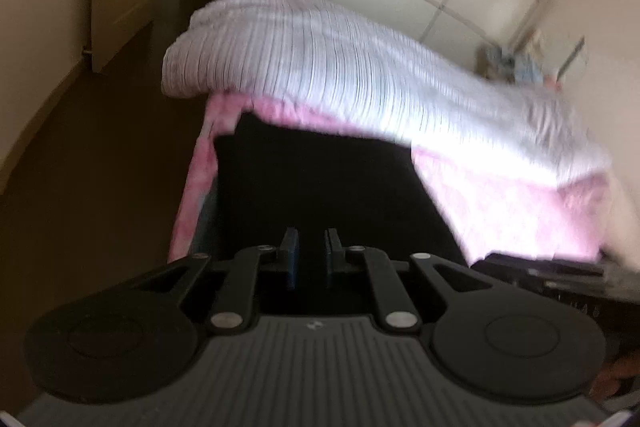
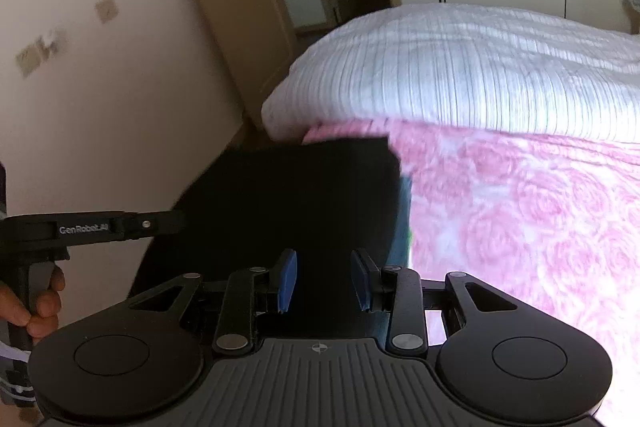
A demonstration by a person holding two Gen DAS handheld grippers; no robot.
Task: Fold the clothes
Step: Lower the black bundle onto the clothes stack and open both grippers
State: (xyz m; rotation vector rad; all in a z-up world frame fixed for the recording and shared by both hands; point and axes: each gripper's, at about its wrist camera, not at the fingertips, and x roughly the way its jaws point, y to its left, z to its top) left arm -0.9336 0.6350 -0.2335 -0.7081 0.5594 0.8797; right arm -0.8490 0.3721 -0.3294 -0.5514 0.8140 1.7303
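Both grippers matte black — left gripper [image 1: 311, 253] and right gripper [image 2: 323, 281] alike: ribbed grey housing, silver pivot screws, blue finger pads [image 2: 289, 279]; "GenRobot.AI" lettering on one body.

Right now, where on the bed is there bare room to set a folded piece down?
The pink floral sheet is bare to the right of the black garment, below the white striped quilt. The bed's near-left corner is crowded: the garment covers it, with both hand-held grippers, left and right, over it.
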